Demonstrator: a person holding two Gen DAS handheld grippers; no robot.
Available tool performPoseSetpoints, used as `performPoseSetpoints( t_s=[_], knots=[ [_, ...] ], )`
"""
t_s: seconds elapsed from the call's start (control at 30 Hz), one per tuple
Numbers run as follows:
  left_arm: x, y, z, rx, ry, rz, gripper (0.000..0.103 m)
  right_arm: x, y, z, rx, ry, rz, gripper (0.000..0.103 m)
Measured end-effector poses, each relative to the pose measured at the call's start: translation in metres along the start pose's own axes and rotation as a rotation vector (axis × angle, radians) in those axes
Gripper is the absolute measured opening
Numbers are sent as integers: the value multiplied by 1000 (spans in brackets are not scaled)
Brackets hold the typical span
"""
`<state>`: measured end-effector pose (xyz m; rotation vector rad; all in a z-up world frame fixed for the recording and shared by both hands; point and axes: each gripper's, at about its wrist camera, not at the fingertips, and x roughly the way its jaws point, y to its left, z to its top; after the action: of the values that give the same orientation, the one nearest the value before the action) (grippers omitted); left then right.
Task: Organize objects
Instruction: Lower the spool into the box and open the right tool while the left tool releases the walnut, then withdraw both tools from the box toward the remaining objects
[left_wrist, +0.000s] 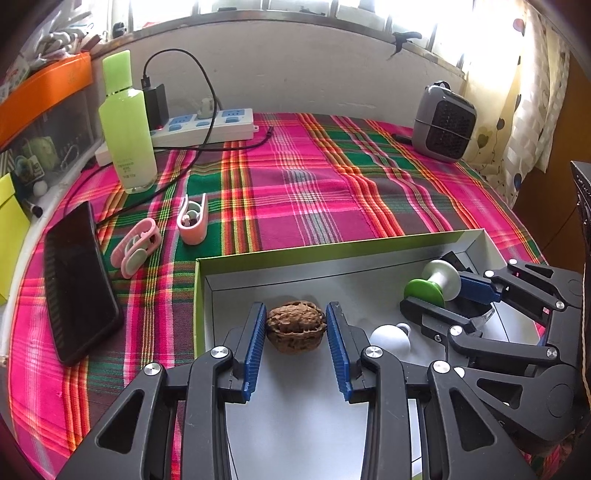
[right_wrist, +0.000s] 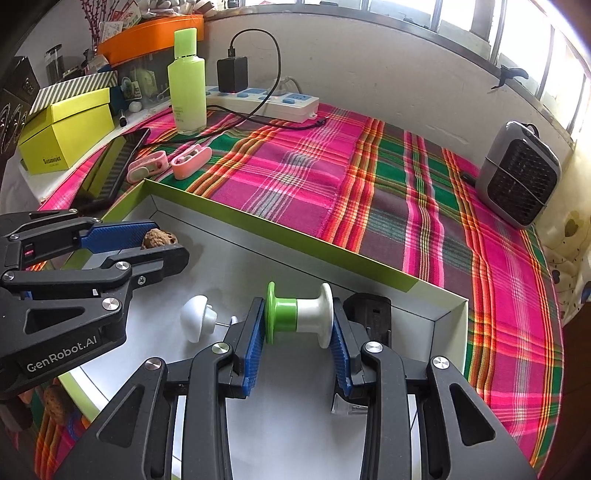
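A shallow box with green outer walls and a white floor lies on the plaid cloth. My left gripper is shut on a brown walnut inside the box's left part; it also shows in the right wrist view. My right gripper is shut on a green-and-white spool in the box's right part, also visible in the left wrist view. A white knob-shaped piece lies on the box floor between the grippers. A black block sits in the box's right corner.
On the cloth left of the box lie a black phone, a pink clip and a pink earbud case. A green bottle, power strip with cables and a grey heater stand behind. A yellow box sits far left.
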<state>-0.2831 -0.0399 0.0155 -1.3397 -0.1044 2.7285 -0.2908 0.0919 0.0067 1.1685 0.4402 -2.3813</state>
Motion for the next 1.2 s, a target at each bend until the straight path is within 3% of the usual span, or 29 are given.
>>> performPoseSetpoints(
  t_s=[0.3,0.57,1.2],
  knots=[
    [1,1,-1,-6,3,-4,33,-3,1,-1,11,-12,0,34],
    [-8,1,-3,-10,-6,-10,42,-11,1,-3,28,-34,3,35],
    [-54,-1,-20,-26,-73,-16,43,-44,3,-22,88,-89,13,38]
  ],
)
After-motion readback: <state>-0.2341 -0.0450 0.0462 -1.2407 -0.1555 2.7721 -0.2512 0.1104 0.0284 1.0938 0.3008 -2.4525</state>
